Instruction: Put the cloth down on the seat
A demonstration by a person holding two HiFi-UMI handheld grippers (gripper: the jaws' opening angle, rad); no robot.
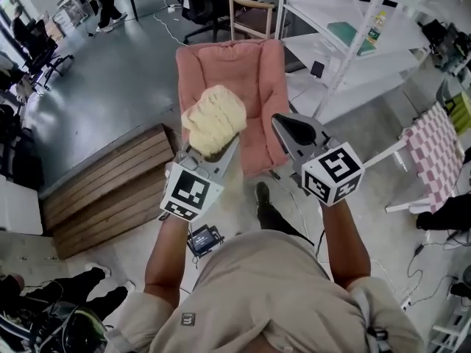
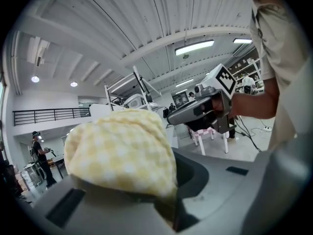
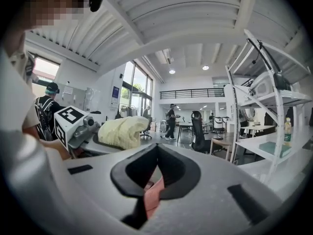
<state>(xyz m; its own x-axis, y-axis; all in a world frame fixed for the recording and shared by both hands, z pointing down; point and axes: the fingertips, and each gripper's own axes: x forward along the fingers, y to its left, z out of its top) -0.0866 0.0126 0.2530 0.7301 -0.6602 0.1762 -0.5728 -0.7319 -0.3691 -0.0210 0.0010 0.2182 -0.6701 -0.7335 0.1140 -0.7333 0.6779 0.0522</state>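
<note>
A bunched yellow checked cloth (image 1: pixel 213 118) is clamped in my left gripper (image 1: pixel 211 151), held up in front of the pink cushioned seat (image 1: pixel 250 72). In the left gripper view the cloth (image 2: pixel 122 151) bulges out over the jaws and fills the middle. Just to the right of it, over the seat's right half, my right gripper (image 1: pixel 282 123) is shut with nothing in it. In the right gripper view the jaws (image 3: pixel 157 148) meet at the tips, a strip of the pink seat (image 3: pixel 152 199) shows below them, and the cloth (image 3: pixel 122 131) is at the left.
A wooden platform (image 1: pixel 110 190) lies left of the seat. A white shelf rack (image 1: pixel 353 50) stands at the right, a pink checked stool (image 1: pixel 434 149) further right. A wooden chair (image 1: pixel 250 13) and a black office chair (image 1: pixel 206 2) stand behind. Cables run across the floor.
</note>
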